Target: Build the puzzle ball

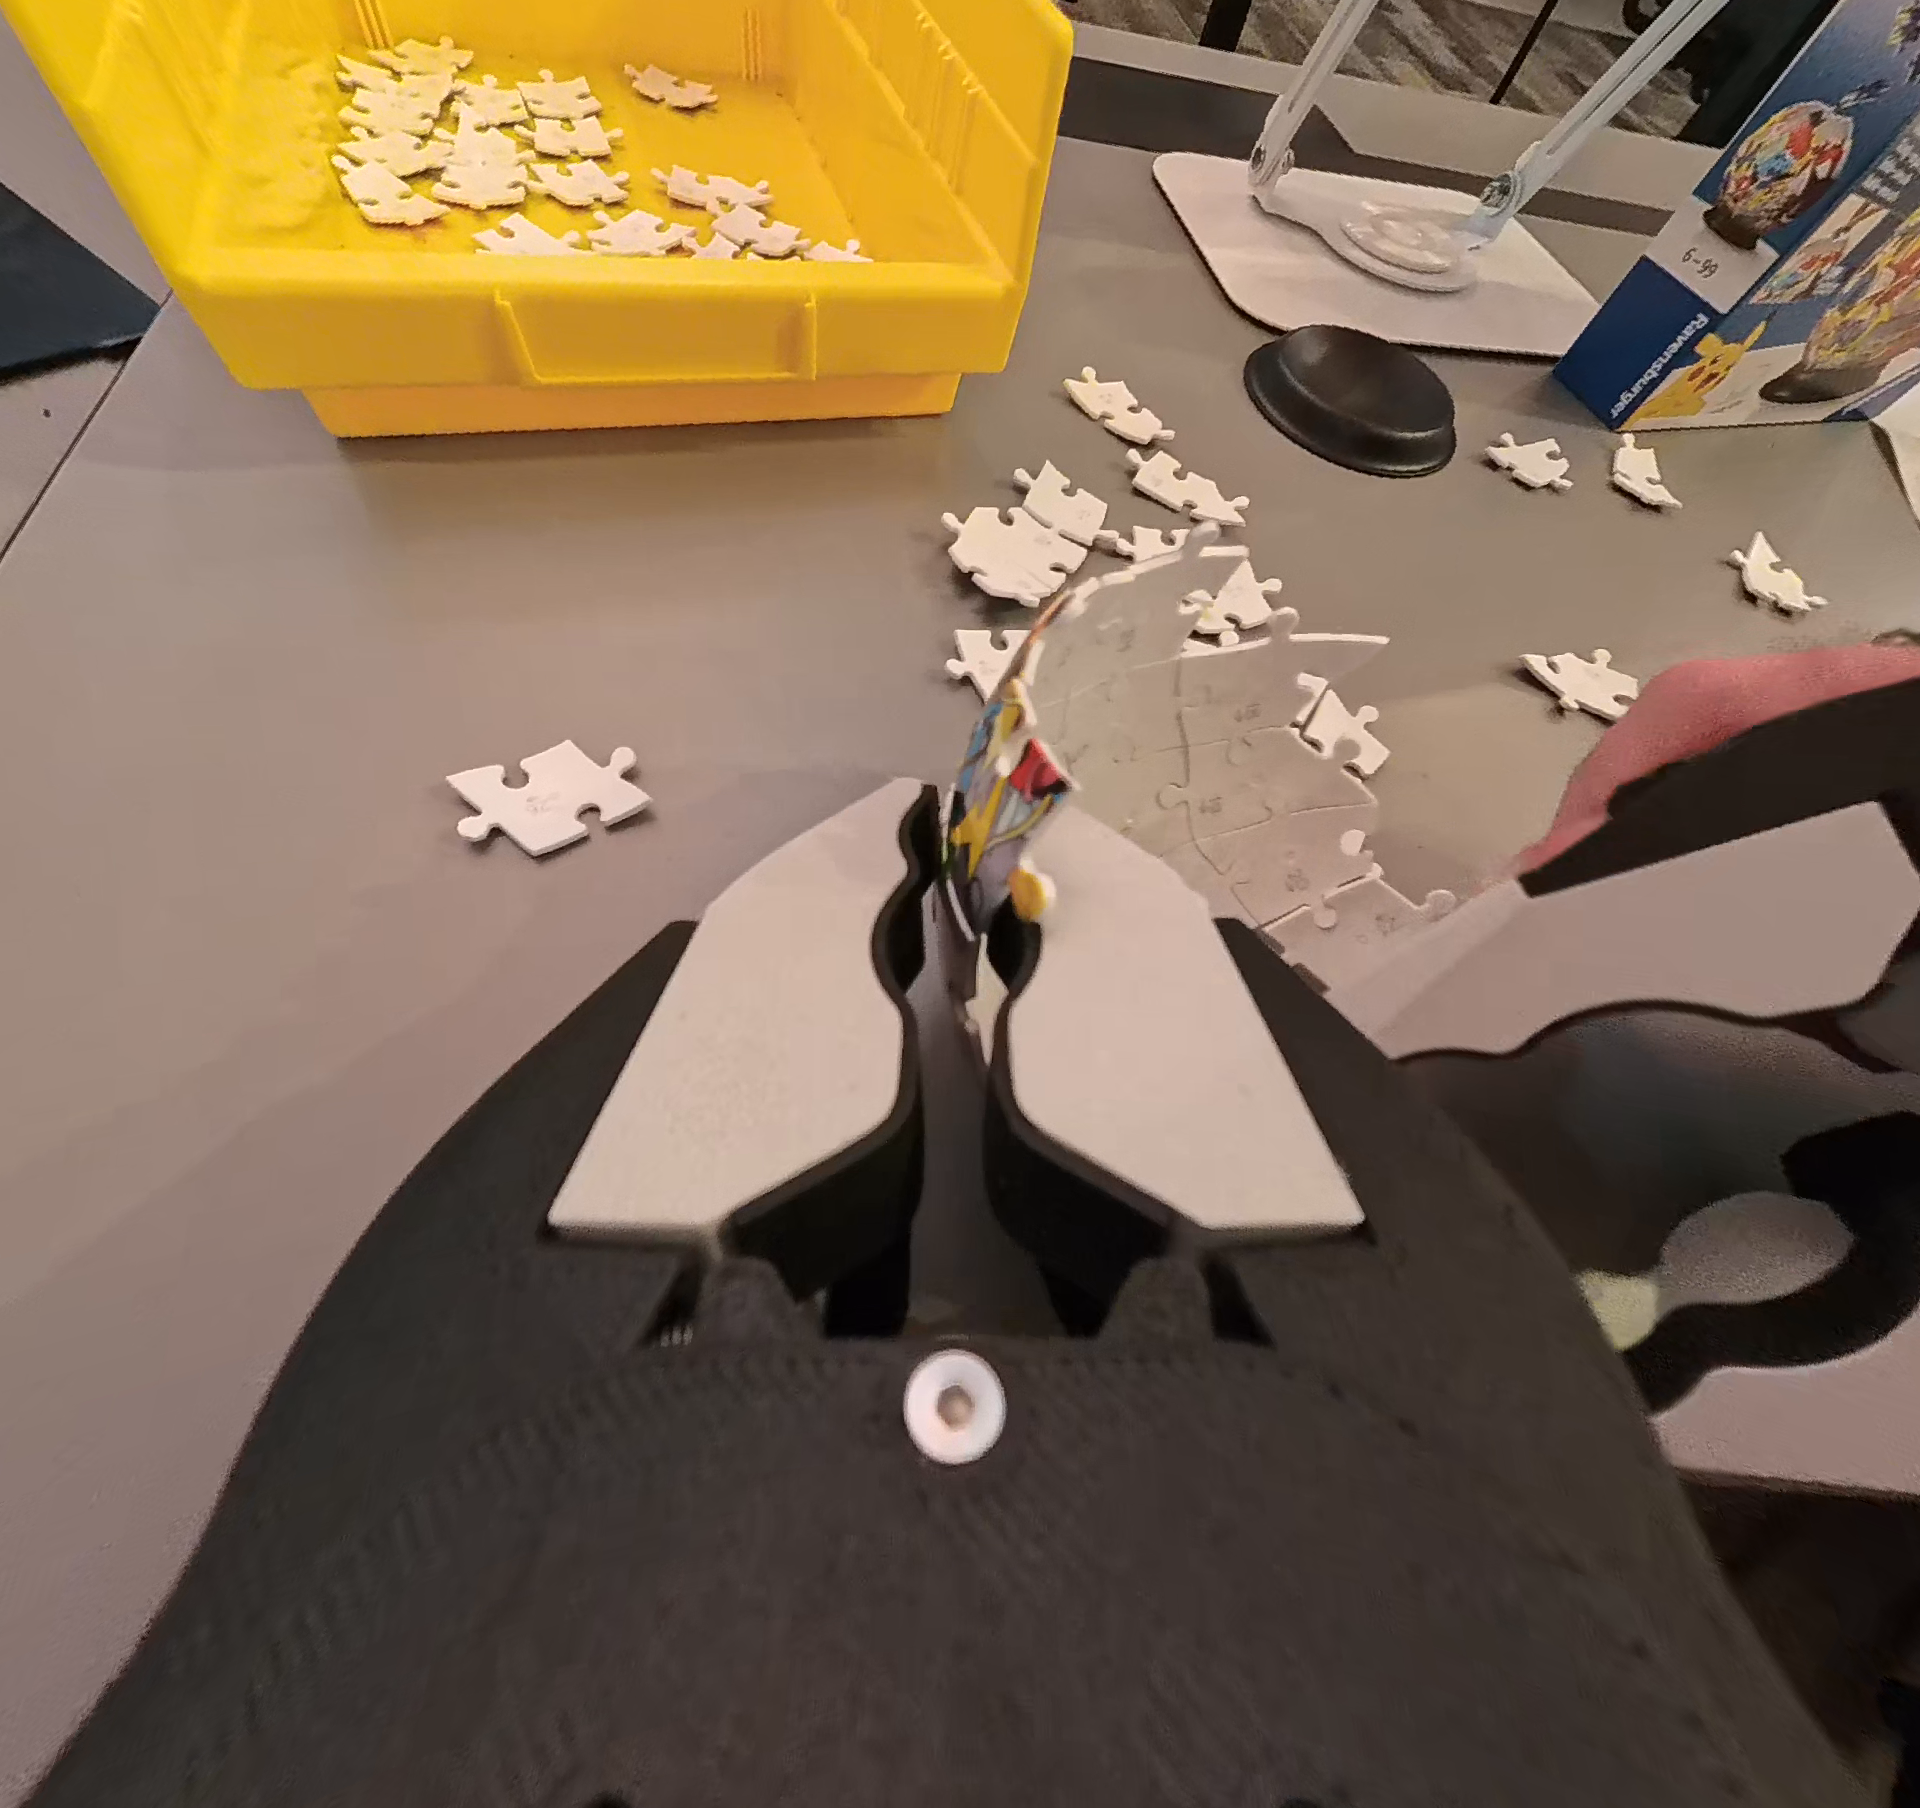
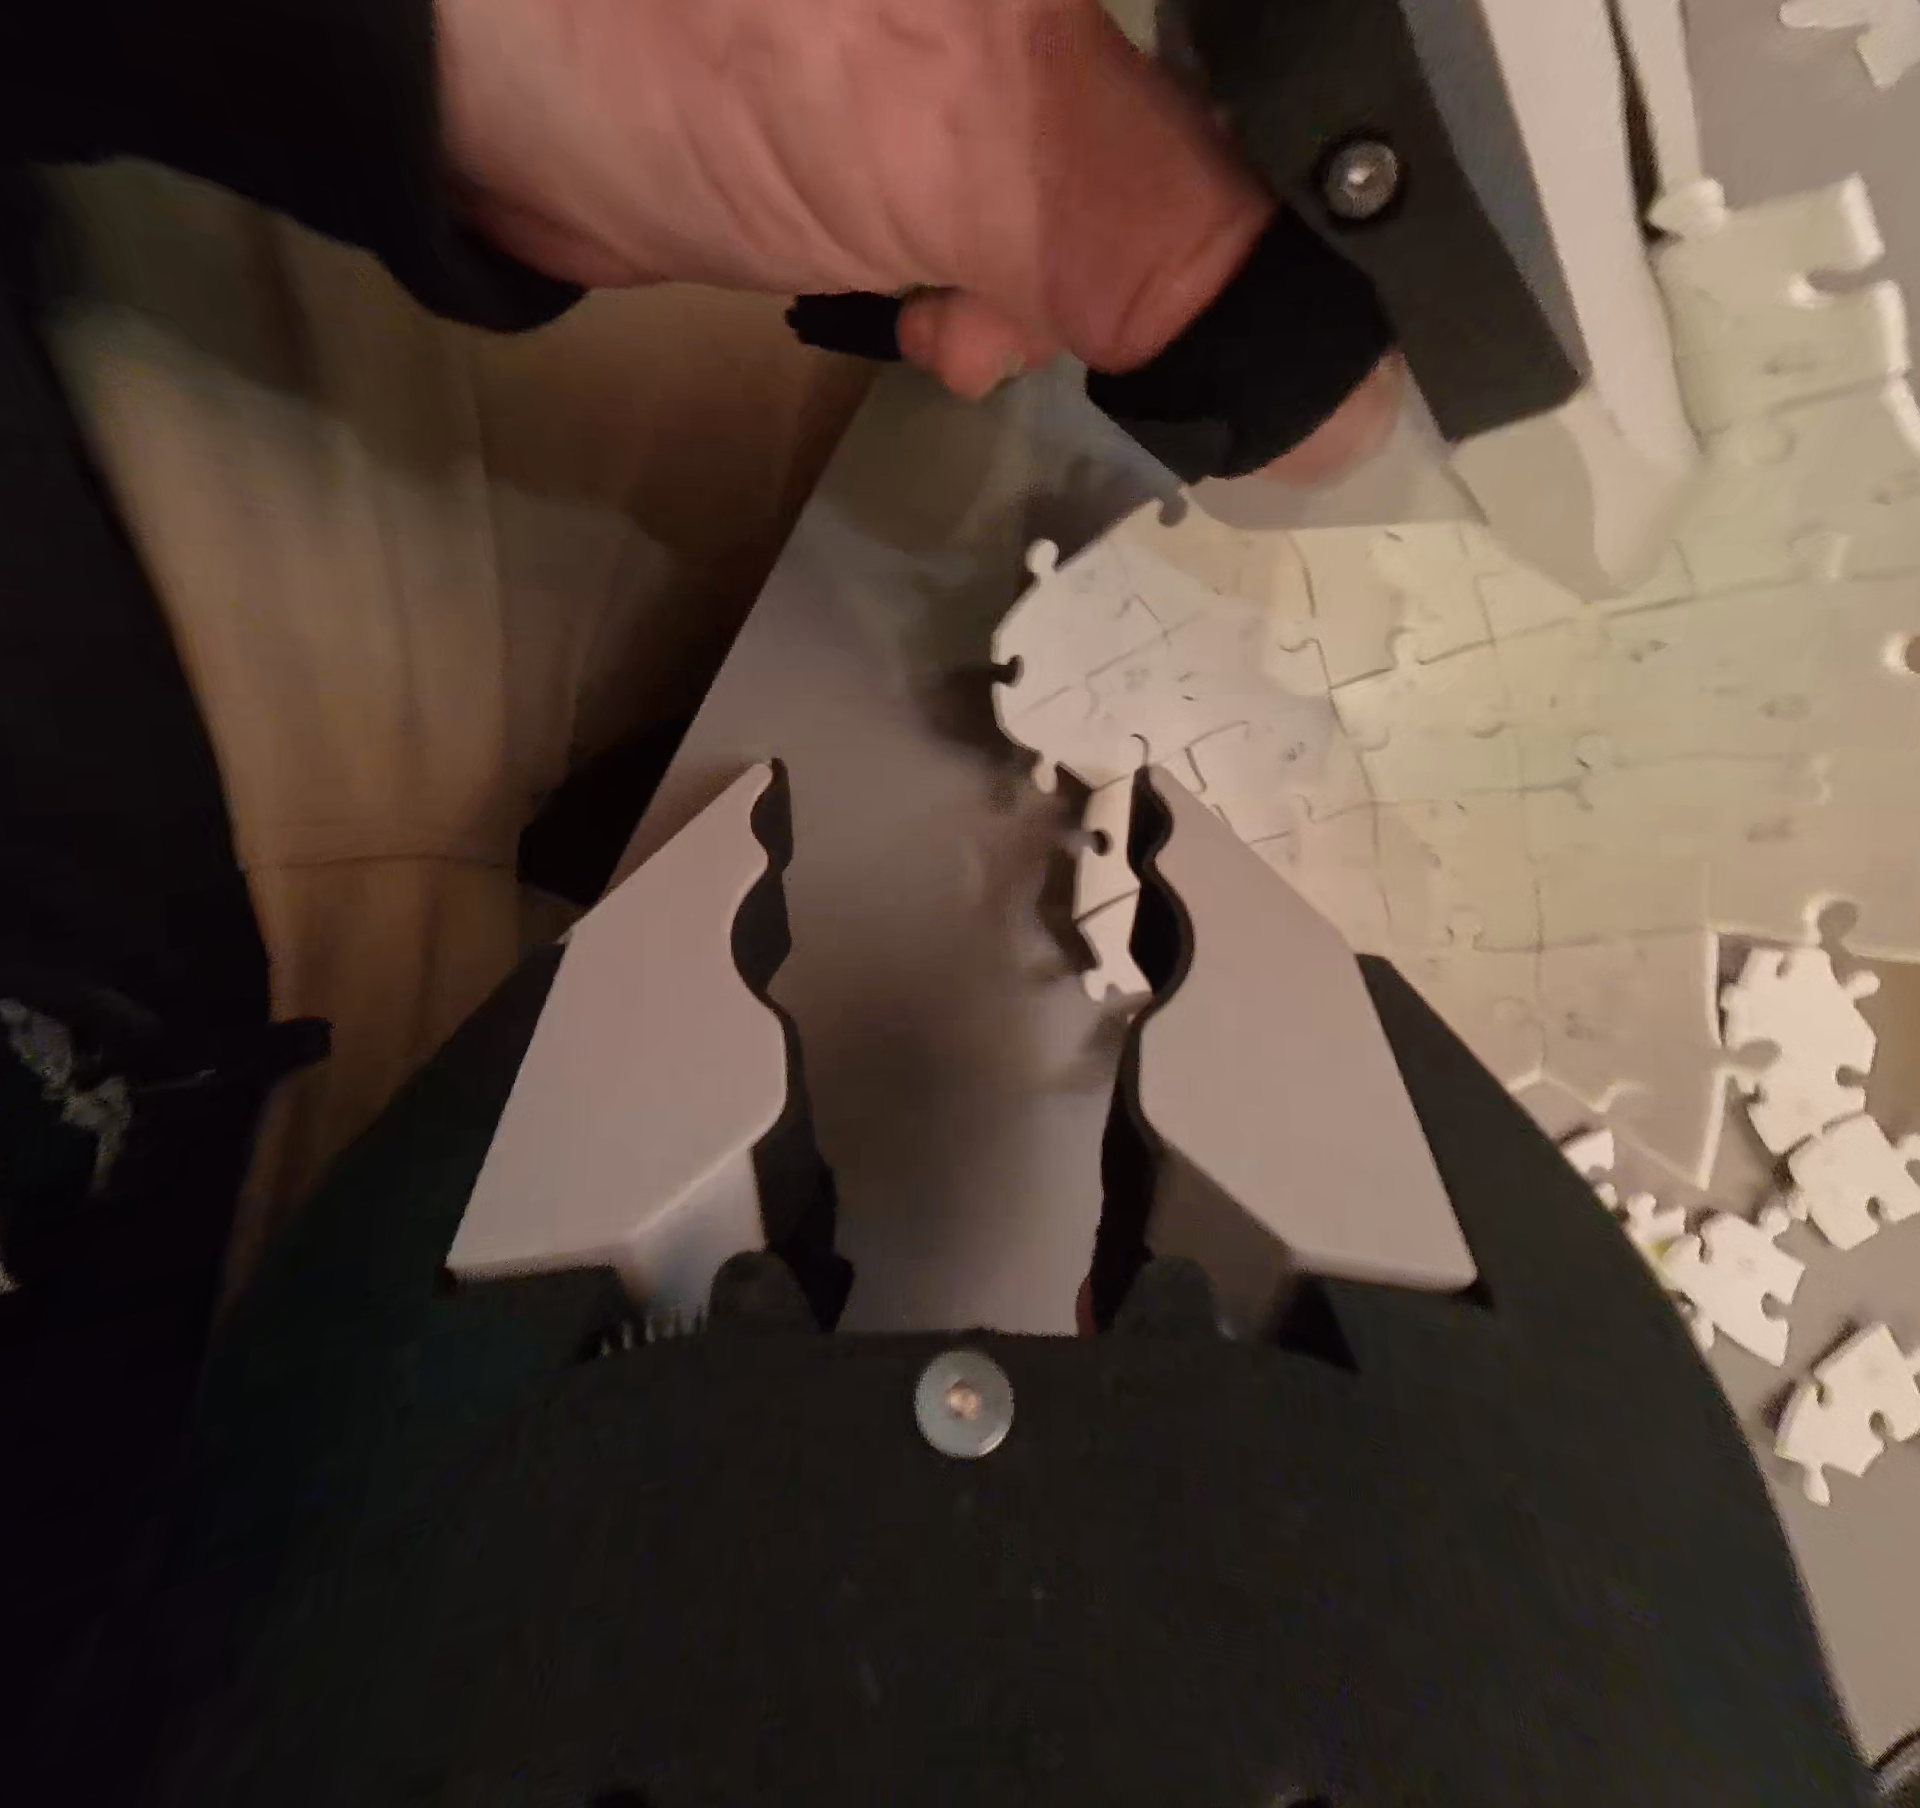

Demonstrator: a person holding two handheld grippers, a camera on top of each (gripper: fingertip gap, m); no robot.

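My left gripper [image 1: 987, 828] is shut on the rim of a curved shell of joined puzzle pieces [image 1: 1195, 740], white inside and printed in colours outside, held upright above the grey table [image 1: 416, 636]. In the right wrist view the same shell [image 2: 1507, 719] shows its white inside. My right gripper [image 2: 956, 782] is open, its right finger [image 2: 1247, 979] beside the shell's lower rim, nothing between the jaws. The other gripper [image 2: 1434, 231] and the hand holding it show at the top. Loose white pieces [image 1: 1039, 537] lie on the table.
A yellow bin [image 1: 582, 148] with several white pieces stands at the back left. A black round stand [image 1: 1351, 397], a white lamp base [image 1: 1382, 231] and the puzzle box [image 1: 1787, 231] are at the back right. One piece [image 1: 545, 794] lies alone left of the gripper.
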